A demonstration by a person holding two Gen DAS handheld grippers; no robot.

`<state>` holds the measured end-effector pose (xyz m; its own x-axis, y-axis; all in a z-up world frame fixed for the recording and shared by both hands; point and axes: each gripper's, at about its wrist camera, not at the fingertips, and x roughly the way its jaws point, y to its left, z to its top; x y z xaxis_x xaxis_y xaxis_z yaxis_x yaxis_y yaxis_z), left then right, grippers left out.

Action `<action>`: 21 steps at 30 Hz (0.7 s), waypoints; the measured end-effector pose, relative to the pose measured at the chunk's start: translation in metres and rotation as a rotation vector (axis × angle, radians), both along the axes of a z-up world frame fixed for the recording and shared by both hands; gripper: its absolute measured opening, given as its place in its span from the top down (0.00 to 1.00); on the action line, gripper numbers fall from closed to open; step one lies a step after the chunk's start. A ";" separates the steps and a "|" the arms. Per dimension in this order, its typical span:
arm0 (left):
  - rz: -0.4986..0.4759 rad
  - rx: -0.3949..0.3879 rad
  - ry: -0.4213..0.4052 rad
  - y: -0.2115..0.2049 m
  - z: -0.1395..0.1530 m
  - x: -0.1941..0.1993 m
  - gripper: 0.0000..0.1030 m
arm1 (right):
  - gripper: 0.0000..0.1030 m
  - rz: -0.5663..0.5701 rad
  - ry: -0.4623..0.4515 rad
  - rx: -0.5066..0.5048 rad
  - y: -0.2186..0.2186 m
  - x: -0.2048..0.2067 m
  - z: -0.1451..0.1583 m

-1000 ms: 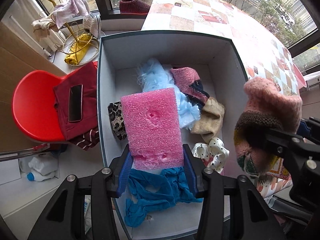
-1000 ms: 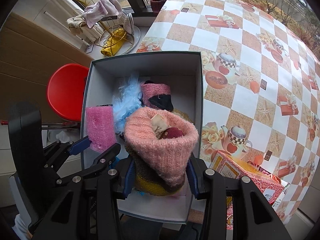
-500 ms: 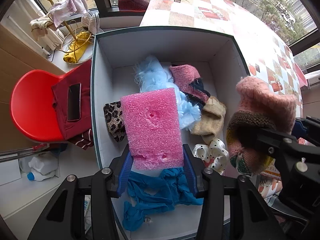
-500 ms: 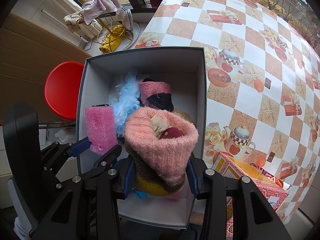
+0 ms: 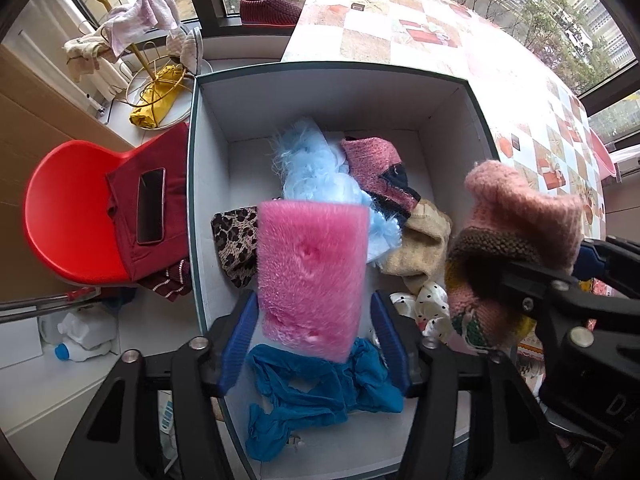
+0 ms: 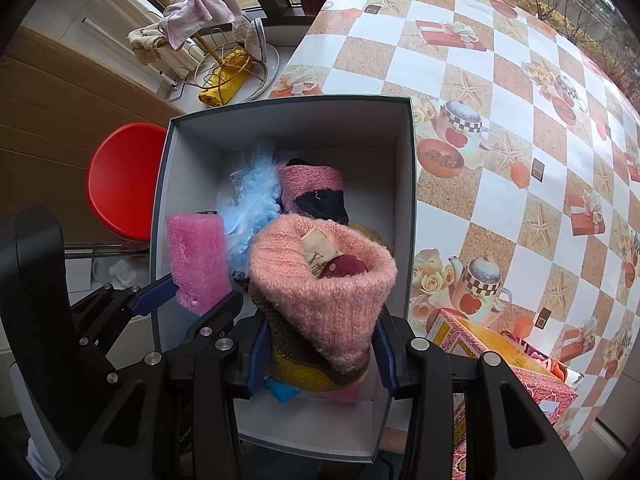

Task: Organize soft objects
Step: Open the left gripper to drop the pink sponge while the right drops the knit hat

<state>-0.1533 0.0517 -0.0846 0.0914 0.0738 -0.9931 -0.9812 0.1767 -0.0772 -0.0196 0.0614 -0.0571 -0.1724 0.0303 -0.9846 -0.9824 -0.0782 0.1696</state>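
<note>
A white open box [image 5: 320, 100] [image 6: 288, 128] holds a light blue fluffy piece [image 5: 316, 172], a pink and black sock [image 5: 376, 168], a beige knit [image 5: 420, 248], a leopard-print cloth [image 5: 234, 240] and blue tights [image 5: 320, 384]. My left gripper [image 5: 314, 304] [image 6: 198, 292] points down over it. Its jaws are opening, with a gap between each pad and the blurred pink sponge [image 5: 310, 264] [image 6: 196, 256]. My right gripper [image 6: 320, 328] [image 5: 544, 264] grips a pink knitted hat [image 6: 320, 292] [image 5: 520, 216] over the box's right side. Its jaws are starting to open.
A red chair [image 5: 68, 220] with a maroon garment and a phone [image 5: 150, 206] stands left of the box. The checked tablecloth [image 6: 520, 140] stretches to the right, with a pink and yellow carton [image 6: 500, 360] near the box's corner. A gold rack [image 6: 200, 32] with cloths stands beyond.
The left jaws have spread away from the pink sponge, which now looks blurred and slightly lower. The hat in the right gripper has come a little further over the box.
</note>
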 end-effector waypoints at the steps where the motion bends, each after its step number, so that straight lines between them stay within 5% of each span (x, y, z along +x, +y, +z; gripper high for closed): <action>1: -0.003 -0.008 -0.002 0.000 0.001 -0.001 0.24 | 0.46 0.003 0.002 0.000 -0.001 0.001 0.001; 2: -0.007 -0.015 0.001 -0.001 0.001 -0.001 0.24 | 0.43 0.005 0.003 0.001 -0.002 0.001 0.002; 4: -0.016 -0.018 0.021 -0.004 0.003 -0.002 0.22 | 0.13 0.009 0.004 0.009 -0.004 0.001 0.006; 5: -0.017 -0.014 0.021 -0.006 0.003 -0.003 0.21 | 0.09 0.011 0.003 0.019 -0.005 0.001 0.009; 11: 0.011 0.032 -0.011 -0.014 0.016 -0.018 0.20 | 0.01 0.047 -0.032 0.080 -0.013 -0.003 0.033; 16: 0.029 -0.043 -0.107 -0.014 0.019 -0.030 0.20 | 0.01 0.029 0.010 0.123 -0.024 0.000 0.057; 21: 0.021 -0.008 -0.070 -0.023 0.029 -0.033 0.20 | 0.01 0.030 0.006 0.139 -0.037 0.001 0.074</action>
